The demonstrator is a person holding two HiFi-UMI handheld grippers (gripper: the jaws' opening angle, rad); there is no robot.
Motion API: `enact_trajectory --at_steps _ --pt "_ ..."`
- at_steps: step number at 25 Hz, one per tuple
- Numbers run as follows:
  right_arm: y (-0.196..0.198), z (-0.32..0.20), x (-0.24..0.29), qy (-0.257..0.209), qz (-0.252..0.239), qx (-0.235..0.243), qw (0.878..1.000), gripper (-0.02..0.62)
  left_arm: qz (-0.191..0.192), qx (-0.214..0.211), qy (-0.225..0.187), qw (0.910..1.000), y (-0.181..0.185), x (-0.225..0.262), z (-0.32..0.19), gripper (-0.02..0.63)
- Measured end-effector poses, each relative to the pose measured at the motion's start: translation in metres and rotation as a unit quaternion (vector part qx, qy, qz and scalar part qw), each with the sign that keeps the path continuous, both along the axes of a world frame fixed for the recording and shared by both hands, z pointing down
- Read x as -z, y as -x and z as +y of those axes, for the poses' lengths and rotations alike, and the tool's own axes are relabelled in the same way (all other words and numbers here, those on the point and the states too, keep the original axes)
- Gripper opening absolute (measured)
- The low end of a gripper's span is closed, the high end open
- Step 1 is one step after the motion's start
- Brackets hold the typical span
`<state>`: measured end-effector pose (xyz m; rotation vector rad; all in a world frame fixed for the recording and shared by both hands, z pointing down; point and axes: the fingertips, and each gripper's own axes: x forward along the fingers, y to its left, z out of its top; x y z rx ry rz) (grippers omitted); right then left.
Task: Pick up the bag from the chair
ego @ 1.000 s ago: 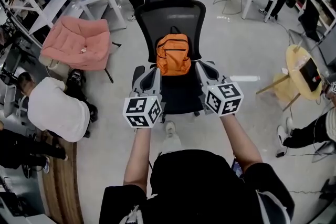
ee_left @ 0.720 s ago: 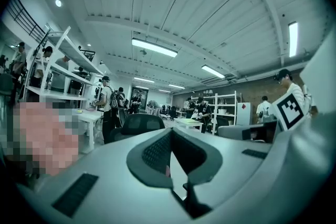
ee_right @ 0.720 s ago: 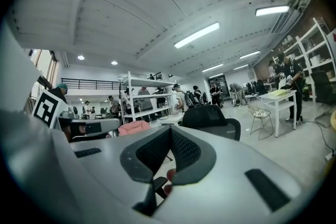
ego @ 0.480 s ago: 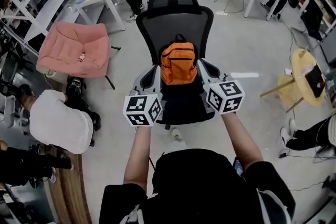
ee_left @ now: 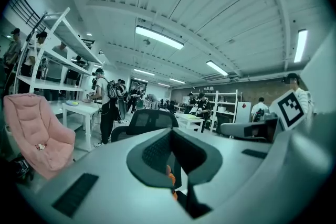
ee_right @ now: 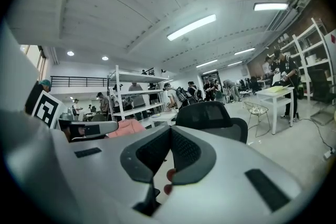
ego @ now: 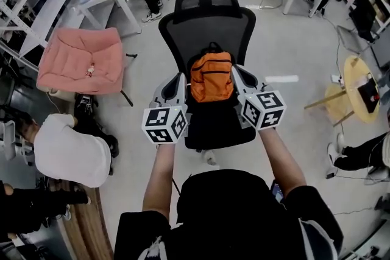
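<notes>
Bag place: the orange bag (ego: pixel 211 77) stood upright on the seat of the black mesh chair (ego: pixel 207 21), leaning on its backrest, at the centre of the head view
Left gripper: the left gripper (ee_left: pixel 171 129) had its jaws pressed tip to tip with nothing held; in the head view it lay just beside the bag's left edge
Right gripper: the right gripper (ee_right: pixel 170 127) was likewise closed and empty, just beside the bag's right edge
Handling: the bag looked like soft fabric, probably light and only partly filled, so likely to sag and fold when lifted; it did not seem fragile or slippery
Where to hold: the small loop at its top edge seemed the surest grip; the jaws would have to part first
Head view alone: it showed the whole bag, its front pocket and both grippers flanking it
Gripper views alone: they showed the tips meeting, and only a sliver of orange below each pair of jaws
</notes>
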<state>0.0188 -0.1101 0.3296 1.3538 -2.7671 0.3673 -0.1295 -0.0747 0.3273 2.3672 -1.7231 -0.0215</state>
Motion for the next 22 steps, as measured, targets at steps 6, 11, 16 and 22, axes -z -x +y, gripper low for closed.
enact_trajectory --at_steps 6,11,16,22 --pt "0.021 -0.02 -0.008 0.003 0.006 -0.012 1.0 -0.008 0.001 -0.024 0.007 0.9997 0.013 -0.01 -0.022 0.005" --pt "0.03 -0.028 -0.014 0.006 0.014 -0.015 1.0 -0.008 0.006 -0.033 0.017 0.9993 0.02 -0.021 -0.03 0.005" --pt "0.031 -0.037 -0.027 0.021 0.019 -0.024 0.999 -0.008 0.01 -0.043 0.03 0.9986 0.02 -0.033 -0.038 0.005" --pt "0.027 -0.054 -0.047 0.04 0.026 -0.031 0.998 -0.008 0.021 -0.059 0.039 0.9973 0.013 -0.049 -0.053 0.005"
